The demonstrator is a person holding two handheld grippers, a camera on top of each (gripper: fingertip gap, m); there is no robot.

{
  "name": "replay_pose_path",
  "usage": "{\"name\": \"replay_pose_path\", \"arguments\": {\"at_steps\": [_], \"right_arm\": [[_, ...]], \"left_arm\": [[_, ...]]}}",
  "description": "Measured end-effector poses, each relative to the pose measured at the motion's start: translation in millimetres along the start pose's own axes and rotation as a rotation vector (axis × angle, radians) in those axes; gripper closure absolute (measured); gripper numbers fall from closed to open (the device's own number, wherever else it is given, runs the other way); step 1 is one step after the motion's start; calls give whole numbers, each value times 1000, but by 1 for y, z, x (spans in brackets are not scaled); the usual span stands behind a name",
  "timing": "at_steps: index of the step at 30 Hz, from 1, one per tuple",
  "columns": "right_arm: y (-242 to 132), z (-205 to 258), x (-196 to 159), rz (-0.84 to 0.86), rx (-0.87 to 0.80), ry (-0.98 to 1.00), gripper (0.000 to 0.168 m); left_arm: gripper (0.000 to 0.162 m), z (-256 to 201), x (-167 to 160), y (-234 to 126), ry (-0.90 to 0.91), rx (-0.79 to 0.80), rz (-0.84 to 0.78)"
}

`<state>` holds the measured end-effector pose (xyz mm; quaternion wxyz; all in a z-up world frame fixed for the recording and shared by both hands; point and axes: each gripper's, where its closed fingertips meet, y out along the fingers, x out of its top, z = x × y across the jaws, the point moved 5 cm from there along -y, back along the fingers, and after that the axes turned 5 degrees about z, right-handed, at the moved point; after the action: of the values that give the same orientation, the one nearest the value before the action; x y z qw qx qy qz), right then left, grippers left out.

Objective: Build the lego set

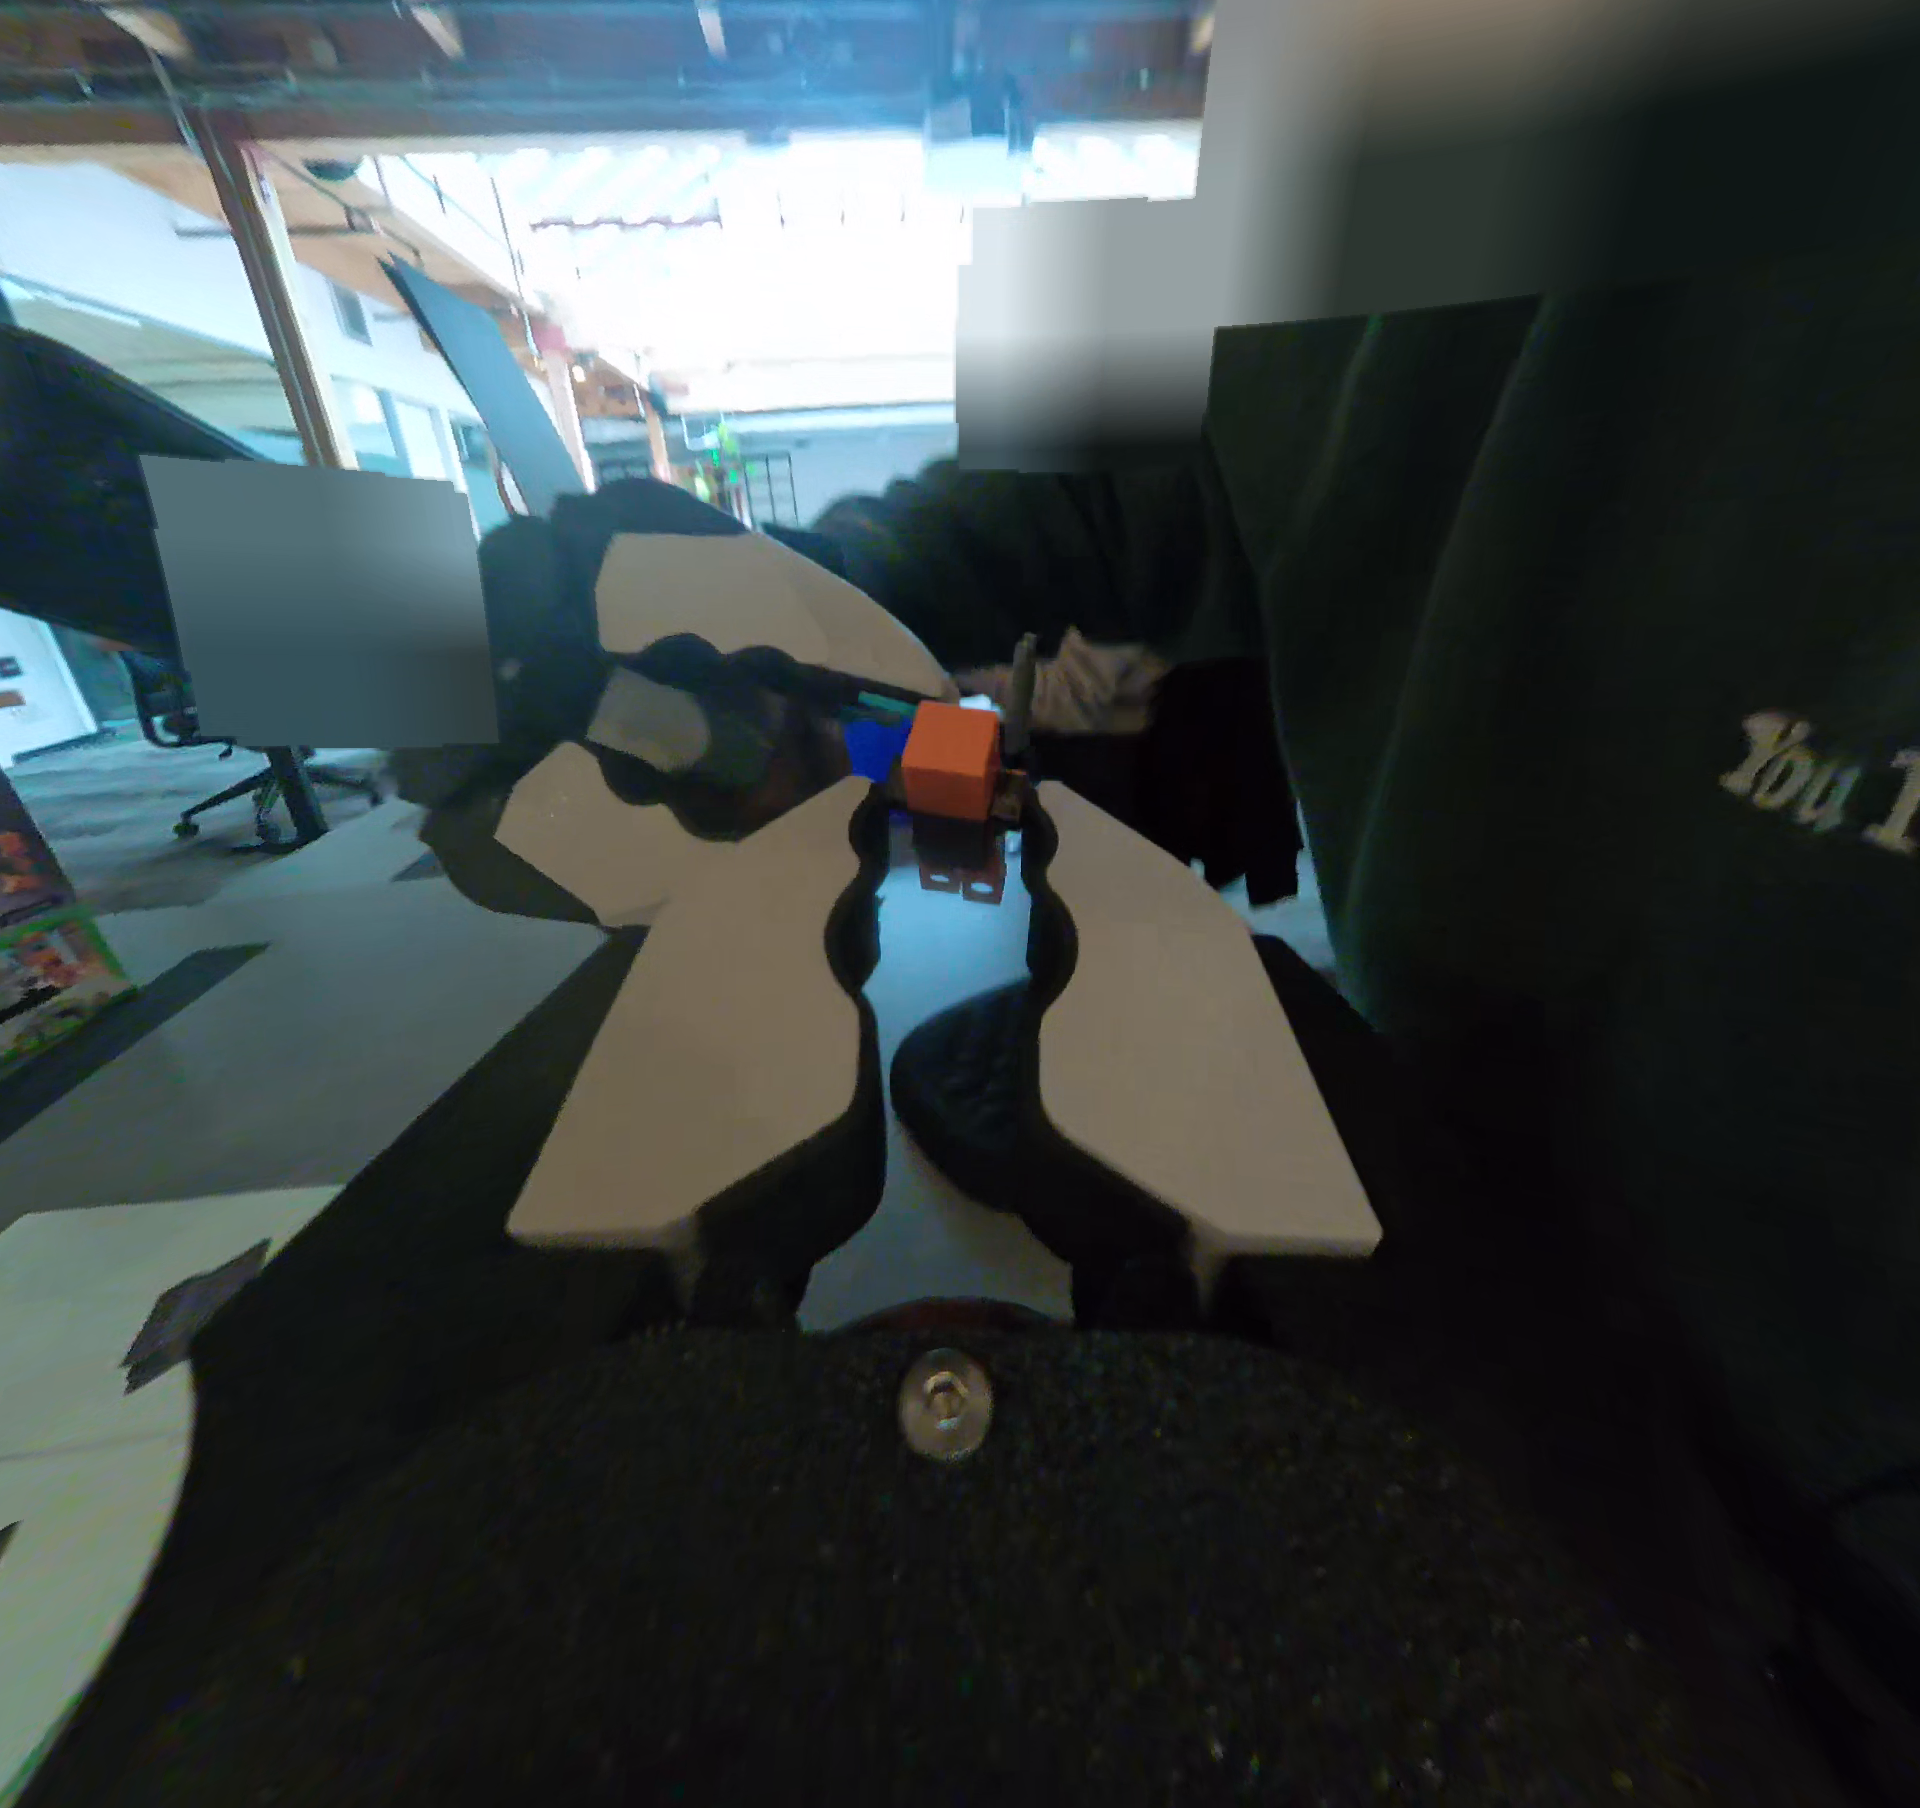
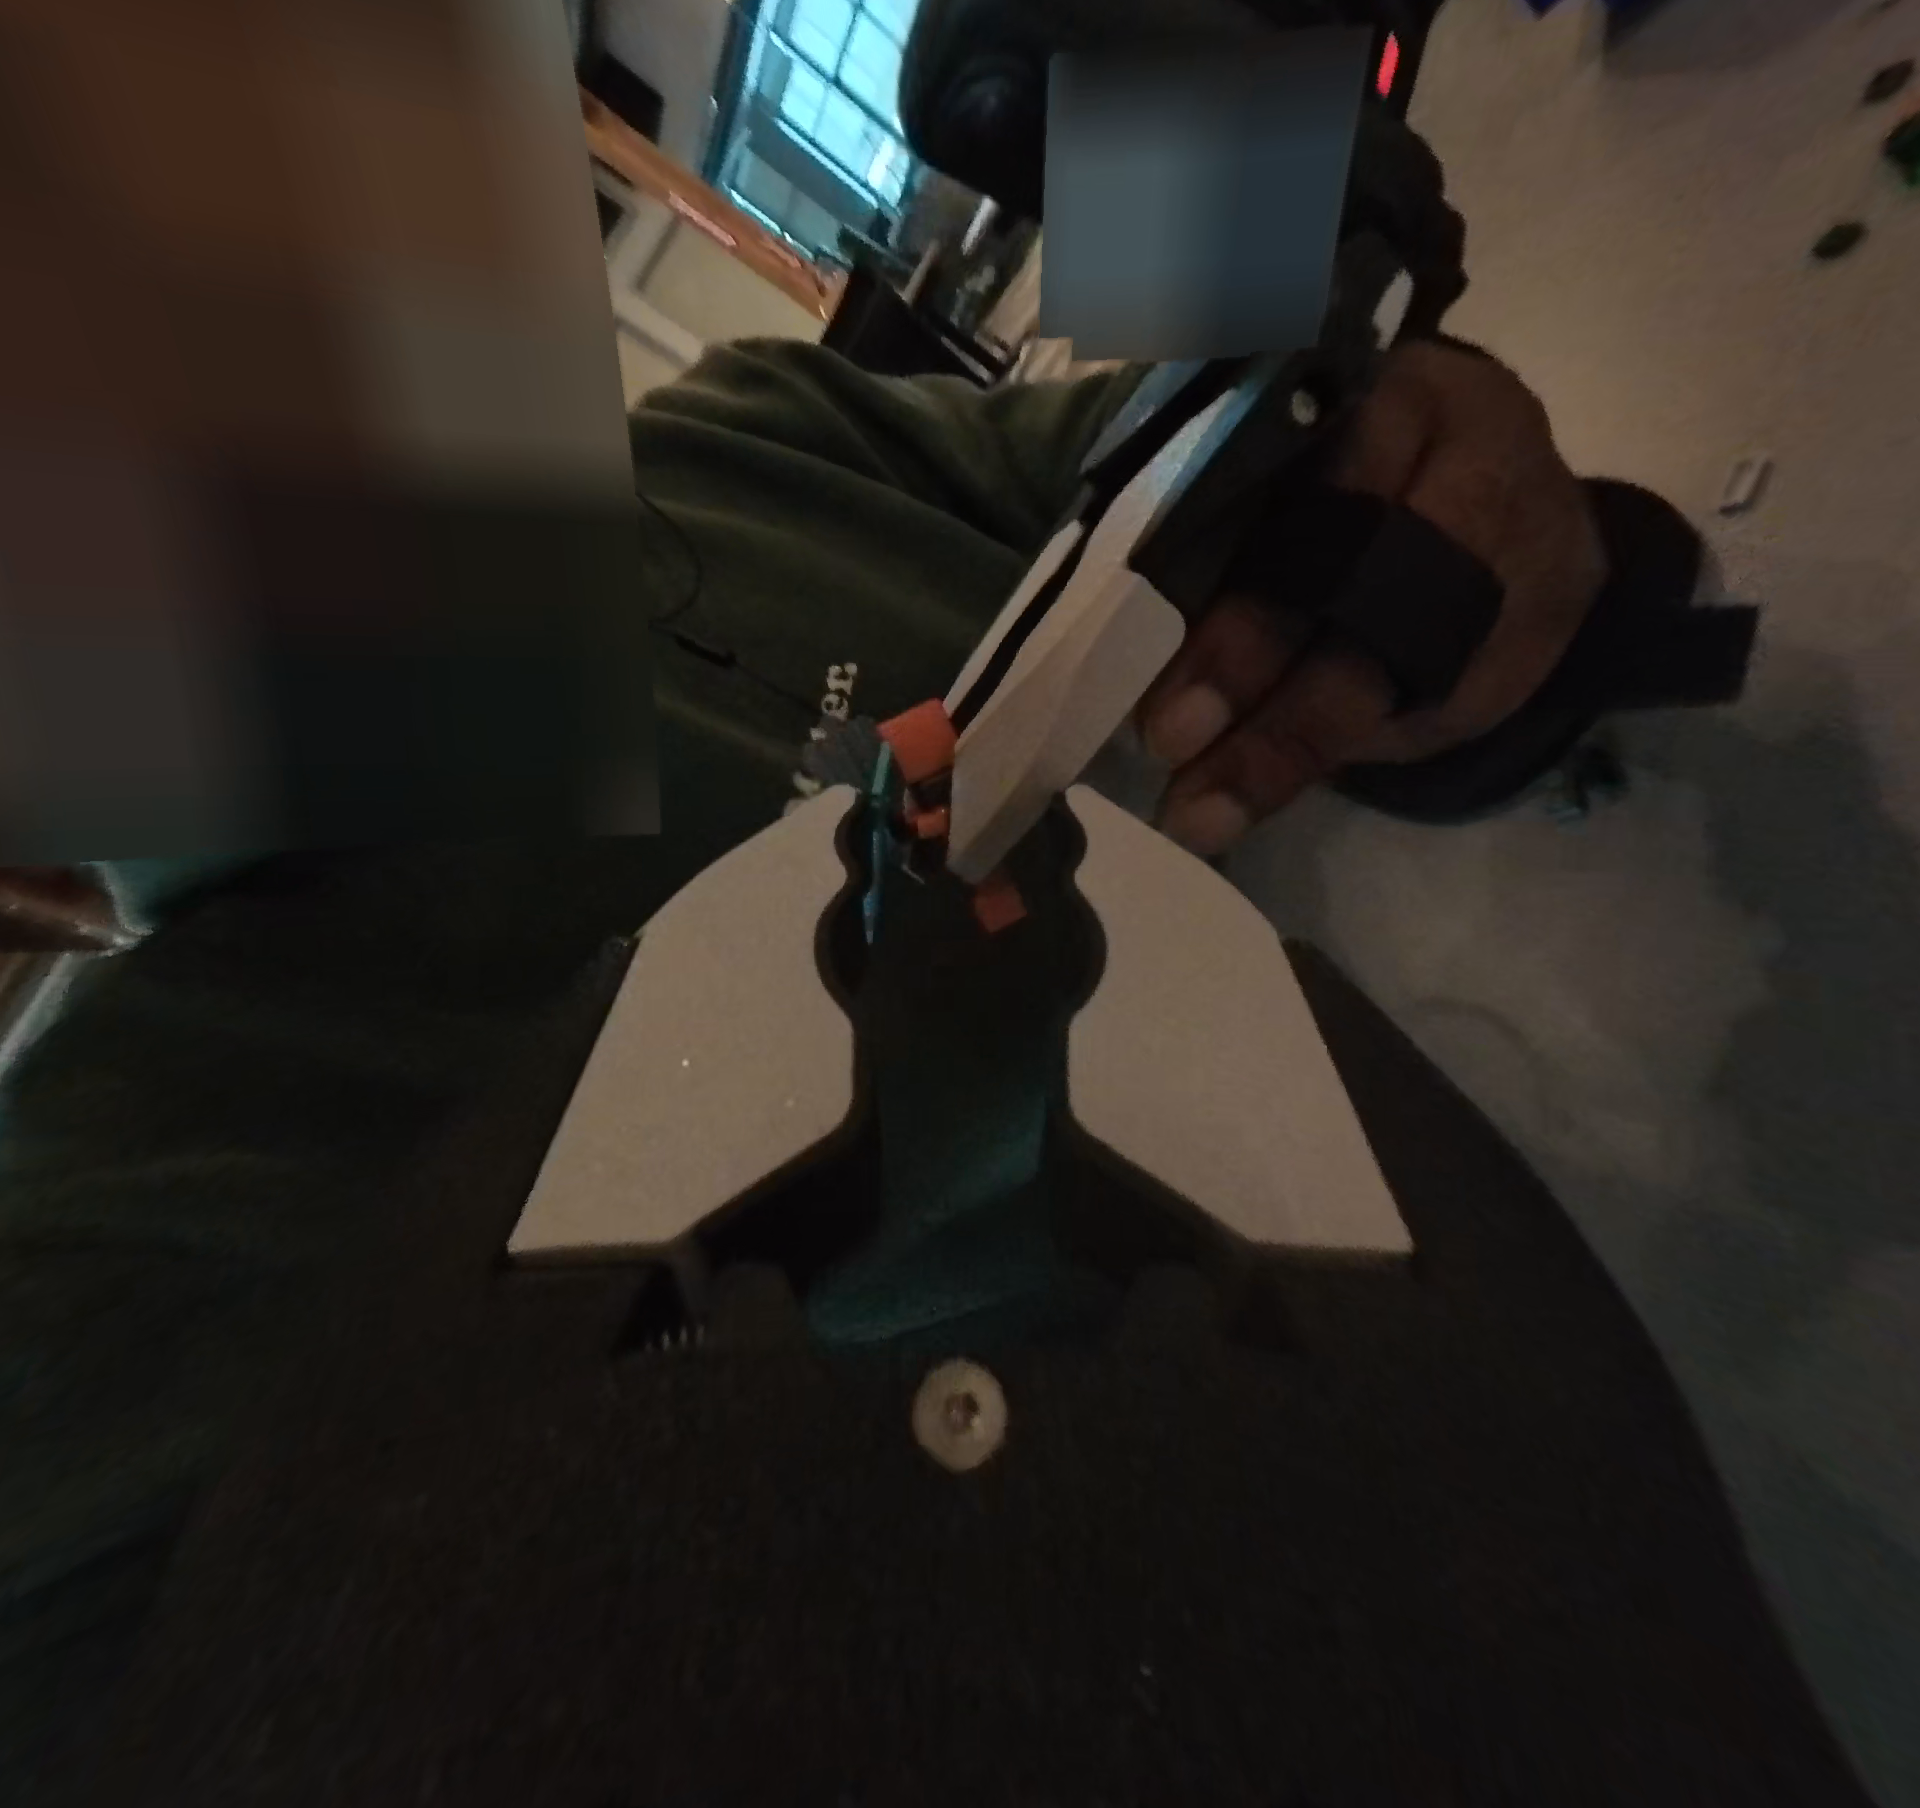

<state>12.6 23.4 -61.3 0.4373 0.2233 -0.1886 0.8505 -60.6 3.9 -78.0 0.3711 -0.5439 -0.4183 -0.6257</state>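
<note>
- Lego figure [image 1: 951, 792], small, with an orange cube head and dark reddish-brown legs, sits held in the air between the two tools, above the grey tabletop [image 1: 260, 1010] rather than resting on it.
- The left gripper [image 1: 951, 823] is clenched on the figure: its two white fingers [image 1: 748, 1010] press the body from either side, with the orange head standing above the tips.
- The right gripper [image 2: 961, 859] meets the same figure from the opposite side; a thin teal piece [image 2: 878, 844] lies against its left finger, but whether it grips anything cannot be told from these views.
- In the right wrist view a bare hand [image 2: 1382, 595] holds the left tool's handle.
- A person in a dark green sweatshirt [image 1: 1621, 719] fills the right side behind the figure.
- A colourful box [image 1: 52, 969] stands near the tabletop's left edge.
</note>
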Motion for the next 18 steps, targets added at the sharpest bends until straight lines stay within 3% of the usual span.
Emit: {"name": "replay_pose_path", "arguments": {"at_steps": [8, 18], "right_arm": [[0, -1, 6, -183, 85, -37, 134], [-1, -3, 2, -259, 115, -68, 136]], "left_arm": [[137, 6, 9, -7, -60, 22, -82], [137, 7, 9, -6, -117, 8, -94]]}}
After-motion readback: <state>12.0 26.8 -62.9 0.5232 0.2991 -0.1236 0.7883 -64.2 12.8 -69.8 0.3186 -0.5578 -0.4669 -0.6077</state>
